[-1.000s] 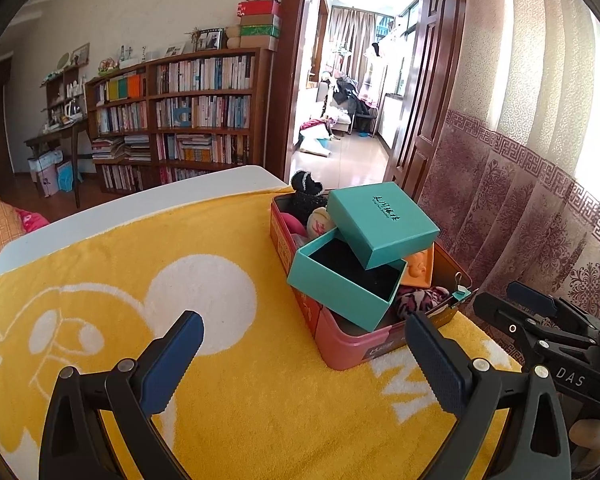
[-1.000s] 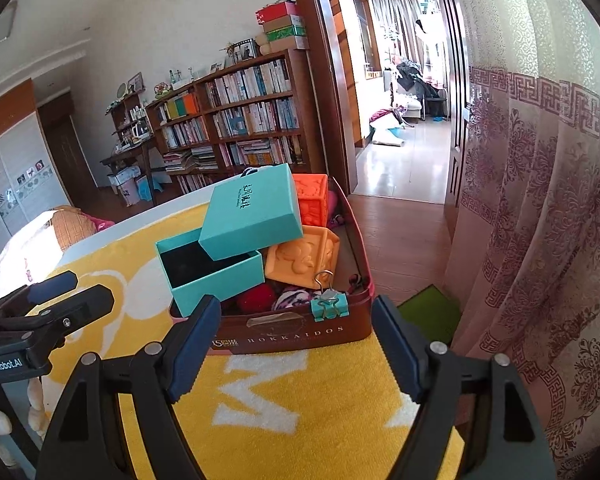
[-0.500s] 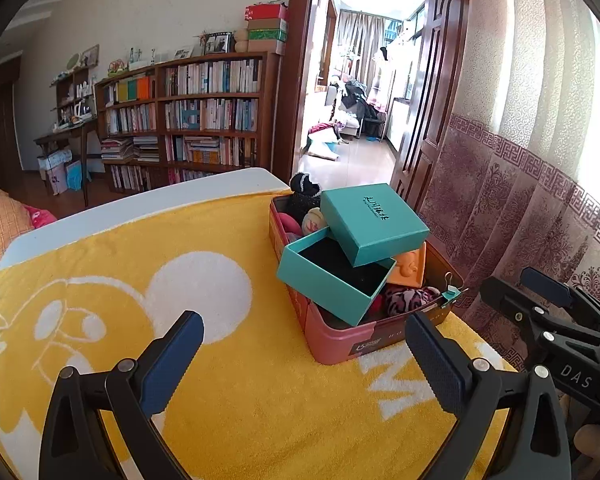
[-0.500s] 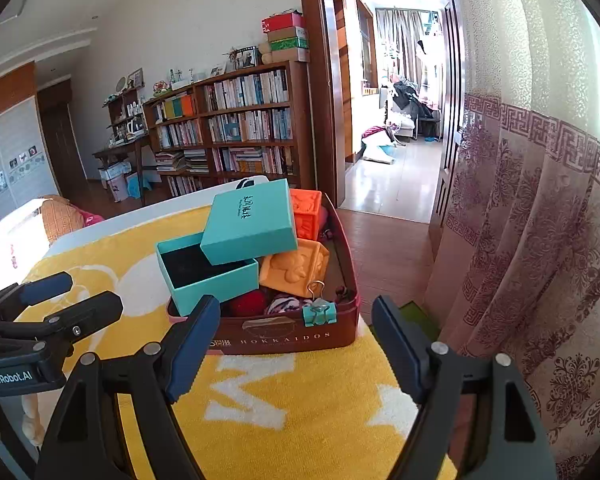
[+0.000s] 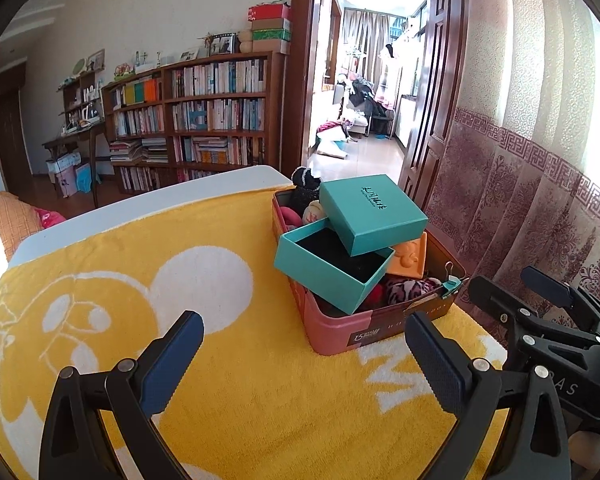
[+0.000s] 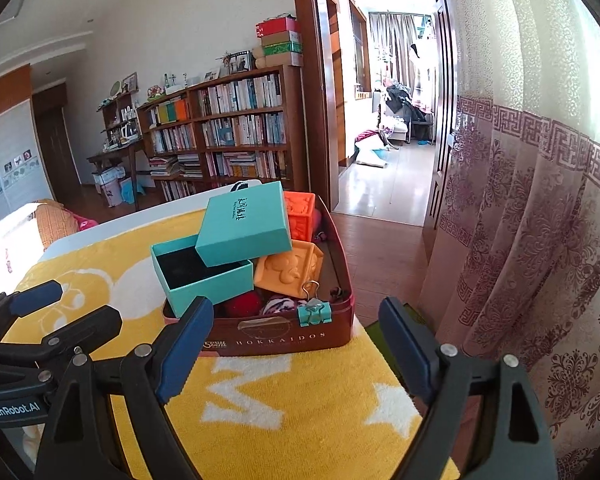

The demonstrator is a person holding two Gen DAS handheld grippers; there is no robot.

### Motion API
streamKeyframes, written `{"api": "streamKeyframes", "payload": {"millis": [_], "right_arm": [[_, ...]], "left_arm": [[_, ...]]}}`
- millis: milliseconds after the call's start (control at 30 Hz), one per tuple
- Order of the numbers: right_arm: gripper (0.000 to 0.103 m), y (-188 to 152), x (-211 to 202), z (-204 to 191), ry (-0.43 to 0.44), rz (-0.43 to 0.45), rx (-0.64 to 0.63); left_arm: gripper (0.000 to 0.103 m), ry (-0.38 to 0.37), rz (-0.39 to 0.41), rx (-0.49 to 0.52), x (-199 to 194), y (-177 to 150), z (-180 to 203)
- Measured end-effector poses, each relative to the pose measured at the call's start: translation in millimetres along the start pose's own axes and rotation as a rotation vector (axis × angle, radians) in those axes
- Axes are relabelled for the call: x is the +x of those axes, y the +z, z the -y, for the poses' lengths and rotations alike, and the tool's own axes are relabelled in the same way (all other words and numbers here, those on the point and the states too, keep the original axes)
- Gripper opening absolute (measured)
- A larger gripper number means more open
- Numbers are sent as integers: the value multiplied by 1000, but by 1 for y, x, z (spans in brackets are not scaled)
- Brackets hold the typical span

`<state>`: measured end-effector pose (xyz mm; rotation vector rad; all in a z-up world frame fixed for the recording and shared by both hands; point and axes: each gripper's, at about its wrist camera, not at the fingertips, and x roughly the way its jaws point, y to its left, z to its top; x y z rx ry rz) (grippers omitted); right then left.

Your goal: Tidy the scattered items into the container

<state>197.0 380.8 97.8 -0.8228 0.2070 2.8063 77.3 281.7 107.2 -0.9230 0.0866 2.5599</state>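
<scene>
- Since nothing loose shows on the yellow towel (image 5: 228, 400) in the left wrist view, your left tongs (image 5: 300, 360) hang spread wide and empty, short of the tin (image 5: 340, 332).
- The tin sits at the towel's far right corner, packed over its rim; the teal box (image 5: 332, 268) has no room to drop in, so it rides tilted on the heap with its lid (image 5: 372, 212) propped askew on top.
- Your right tongs (image 5: 540, 300) show at the right edge, beside the tin, touching nothing.
- In the right wrist view, your right tongs (image 6: 296, 348) have just been opening; they stand wide with nothing between the pads, the tin's front wall just beyond.
- The teal binder clip (image 6: 314, 312) bites the tin's front rim, so it stays put; two orange blocks (image 6: 290, 266) wedge behind it.
- My read: sorting looks finished, but the box could slide off if the desk (image 6: 148, 216) gets bumped.
</scene>
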Motion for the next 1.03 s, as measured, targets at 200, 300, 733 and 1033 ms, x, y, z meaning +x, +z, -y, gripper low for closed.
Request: {"api": "streamKeyframes", "payload": {"millis": [200,300,733,1033], "right_arm": [[87,-4,7,3,9,-15,17],[87,-7,12,1,19,-32,17],[87,-9,22,-2,1,-56,6],[87,-8,28,0,-12,-78,13]], "left_arm": [[102,34,-3,23,6,-6,3],[102,28,-13,31,9,-8,5],[102,27,-69,-3,29,-12,-9],[102,39,-61,30,30,-13,-11]]}}
